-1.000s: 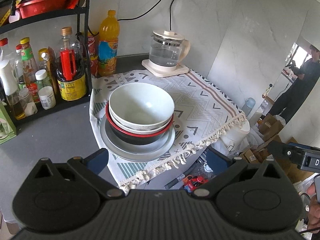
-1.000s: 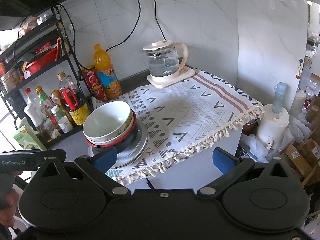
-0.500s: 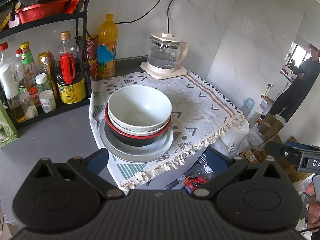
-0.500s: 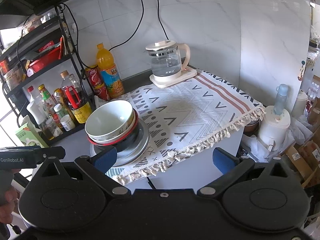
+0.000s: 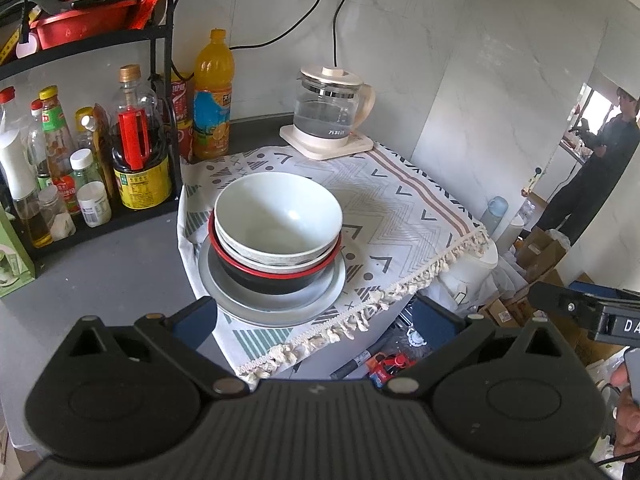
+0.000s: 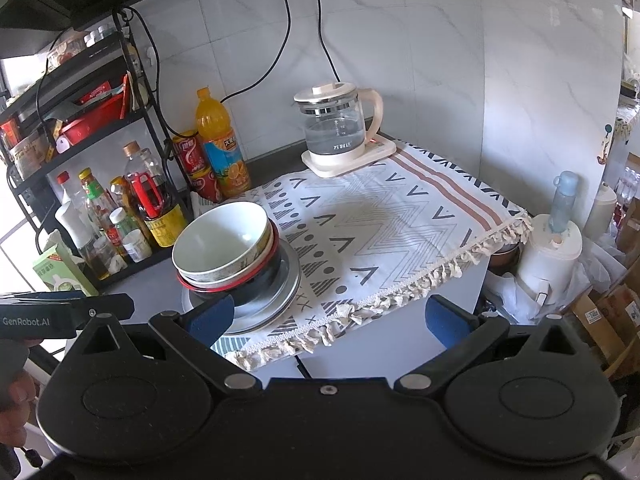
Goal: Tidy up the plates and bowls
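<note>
Through the left camera, my left gripper (image 5: 316, 320) gapes wide, empty; ahead, bowls (image 5: 278, 224) sit nested on a plate (image 5: 272, 304). Through the right, my right gripper (image 6: 328, 316) is equally wide, empty, the stack ahead-left. Already stacked, or awaiting sorting: I can't judge.

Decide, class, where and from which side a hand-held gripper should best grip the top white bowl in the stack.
Probably the top white bowl by its rim, from the near side: one finger inside, one outside the thin wall. It sits nested in other bowls, so only its rim stands exposed, and both open hand-held grippers face that edge.
</note>
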The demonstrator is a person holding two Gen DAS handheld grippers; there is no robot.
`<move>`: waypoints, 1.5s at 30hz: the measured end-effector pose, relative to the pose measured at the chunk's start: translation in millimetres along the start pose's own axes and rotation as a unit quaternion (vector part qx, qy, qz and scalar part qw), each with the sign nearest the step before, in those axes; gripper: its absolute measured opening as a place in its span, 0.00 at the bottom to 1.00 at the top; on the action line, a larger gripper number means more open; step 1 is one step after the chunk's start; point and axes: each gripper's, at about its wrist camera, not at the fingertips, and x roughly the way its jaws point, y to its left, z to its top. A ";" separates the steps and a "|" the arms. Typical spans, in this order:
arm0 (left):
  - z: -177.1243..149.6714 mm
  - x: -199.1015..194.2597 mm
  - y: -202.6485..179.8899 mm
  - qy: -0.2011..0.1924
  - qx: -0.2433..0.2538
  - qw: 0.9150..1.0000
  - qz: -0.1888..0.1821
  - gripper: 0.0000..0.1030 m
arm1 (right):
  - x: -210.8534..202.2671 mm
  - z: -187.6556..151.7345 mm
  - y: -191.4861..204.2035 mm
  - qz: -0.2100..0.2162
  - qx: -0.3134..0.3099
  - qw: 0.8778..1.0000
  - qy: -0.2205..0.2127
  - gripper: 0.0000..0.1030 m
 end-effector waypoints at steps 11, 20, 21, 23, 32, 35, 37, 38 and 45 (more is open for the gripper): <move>0.7 0.8 2.0 0.001 -0.002 1.000 0.002 1.00 | 2.3 0.1 2.3 0.000 -0.001 1.000 0.001 1.00; 1.1 2.3 3.3 0.001 -0.001 1.000 0.000 1.00 | 5.0 1.9 3.2 0.002 0.000 1.000 0.000 1.00; 1.3 2.8 3.9 0.002 -0.001 1.000 0.000 1.00 | 5.0 1.9 3.3 0.002 0.000 1.000 0.000 1.00; 1.7 3.1 3.9 0.002 -0.001 1.000 0.000 1.00 | 6.9 2.7 3.5 0.002 0.000 1.000 0.001 1.00; 2.8 6.3 5.5 0.005 0.001 1.000 0.001 1.00 | 8.7 3.4 4.3 0.004 -0.001 1.000 0.003 1.00; 3.0 6.4 6.2 0.005 0.000 1.000 0.000 1.00 | 9.8 3.1 4.5 0.004 0.002 1.000 0.004 1.00; 2.6 6.6 6.1 0.005 0.001 1.000 0.000 1.00 | 10.2 3.5 4.4 0.004 0.001 1.000 0.004 1.00; 3.1 6.6 6.2 0.006 0.001 1.000 0.000 1.00 | 10.3 3.4 4.6 0.004 0.000 1.000 0.003 1.00; 2.6 7.5 8.0 0.007 0.003 1.000 0.000 1.00 | 12.0 3.5 3.1 0.002 0.000 1.000 0.005 1.00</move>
